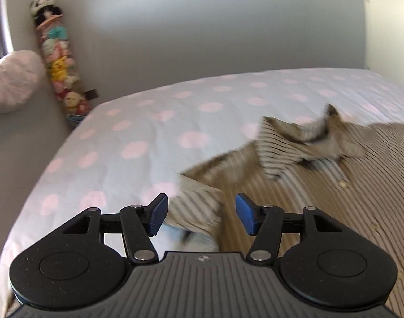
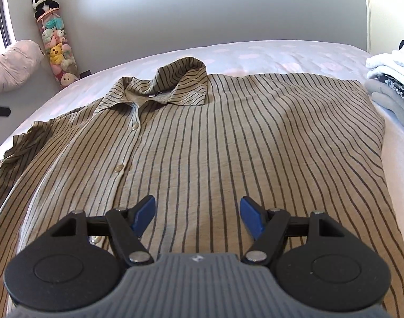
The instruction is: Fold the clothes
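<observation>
Dotted bed; striped shirt hem hidden; both tools agape, empty.

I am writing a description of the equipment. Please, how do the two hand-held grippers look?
Both look alike. The left hand-held gripper and the right hand-held gripper each have blue ribbed finger pads on black linkage arms with silver pivot pins, two round black discs, and a grey ribbed body bearing a small round emblem. No cables or sleeves show.

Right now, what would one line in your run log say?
stage: shirt spread out | beige striped button-up shirt: flat on polka-dot bed | left gripper: open, empty | right gripper: open, above shirt
</observation>
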Tool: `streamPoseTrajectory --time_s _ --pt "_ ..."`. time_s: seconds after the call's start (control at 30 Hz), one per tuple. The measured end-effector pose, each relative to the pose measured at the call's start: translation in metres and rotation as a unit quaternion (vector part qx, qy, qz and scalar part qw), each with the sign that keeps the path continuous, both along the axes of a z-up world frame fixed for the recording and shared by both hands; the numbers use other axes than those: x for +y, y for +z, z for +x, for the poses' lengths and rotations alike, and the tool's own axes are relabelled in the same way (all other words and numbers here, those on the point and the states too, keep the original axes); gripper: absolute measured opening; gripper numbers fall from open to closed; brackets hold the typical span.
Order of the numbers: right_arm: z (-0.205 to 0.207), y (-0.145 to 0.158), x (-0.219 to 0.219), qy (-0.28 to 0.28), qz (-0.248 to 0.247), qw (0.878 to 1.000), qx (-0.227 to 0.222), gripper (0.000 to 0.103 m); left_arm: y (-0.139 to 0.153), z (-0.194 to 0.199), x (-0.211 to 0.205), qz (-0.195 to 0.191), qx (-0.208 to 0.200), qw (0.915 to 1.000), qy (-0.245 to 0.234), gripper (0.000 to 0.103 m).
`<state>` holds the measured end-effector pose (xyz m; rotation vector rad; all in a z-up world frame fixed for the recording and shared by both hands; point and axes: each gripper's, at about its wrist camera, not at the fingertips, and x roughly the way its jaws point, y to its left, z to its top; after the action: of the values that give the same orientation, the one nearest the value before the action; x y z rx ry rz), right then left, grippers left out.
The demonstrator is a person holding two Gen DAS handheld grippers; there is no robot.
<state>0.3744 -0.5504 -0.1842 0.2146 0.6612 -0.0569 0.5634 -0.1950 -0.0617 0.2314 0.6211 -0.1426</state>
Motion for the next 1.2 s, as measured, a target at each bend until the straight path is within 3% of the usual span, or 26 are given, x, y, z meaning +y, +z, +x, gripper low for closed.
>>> streamPoseTrajectory --time_s 0.07,0.13,0.2,0.27,0.33,0.57,0.7,0.87,0.97,1.2 --pt "0.001 -0.001 0.001 -0.001 0.000 1.000 -0.001 0.073 -0.001 0.020 0.019 -0.031 0.016 0.9988 0.034 0.055" --pt "0.001 -0.002 0.002 0.000 -0.003 1.000 -0.003 0.073 -0.013 0.034 0.037 -0.087 0.054 0.9930 0.058 0.054" --pt "0.002 -0.002 0.005 0.001 -0.012 1.000 -0.007 0.073 -0.026 0.048 0.053 -0.146 0.094 0.9815 0.081 0.053" --pt "0.003 -0.002 0.007 0.002 -0.021 1.000 -0.011 0.073 -0.039 0.062 0.070 -0.203 0.134 0.9644 0.104 0.050" --pt "0.004 -0.003 0.007 0.002 -0.021 1.000 -0.011 0.073 -0.049 0.066 0.077 -0.228 0.148 0.9560 0.111 0.047" --pt "0.007 -0.007 0.006 0.005 -0.023 1.000 -0.006 0.073 -0.060 0.076 0.083 -0.289 0.154 0.9384 0.110 0.004" --pt "0.005 -0.005 0.003 -0.004 -0.027 1.000 -0.010 0.073 -0.040 0.073 0.084 -0.268 0.117 0.9492 0.118 0.000" --pt "0.002 -0.004 0.003 -0.007 -0.028 0.999 -0.014 0.074 0.006 0.075 0.105 -0.238 0.060 0.9596 0.137 0.000" --pt "0.002 -0.004 0.006 -0.003 -0.038 0.999 -0.016 0.073 0.026 0.084 0.115 -0.205 0.036 0.9670 0.148 0.000" --pt "0.002 -0.006 0.008 -0.017 -0.058 0.998 -0.024 0.073 0.029 0.130 0.127 -0.099 0.021 0.9777 0.184 0.000"
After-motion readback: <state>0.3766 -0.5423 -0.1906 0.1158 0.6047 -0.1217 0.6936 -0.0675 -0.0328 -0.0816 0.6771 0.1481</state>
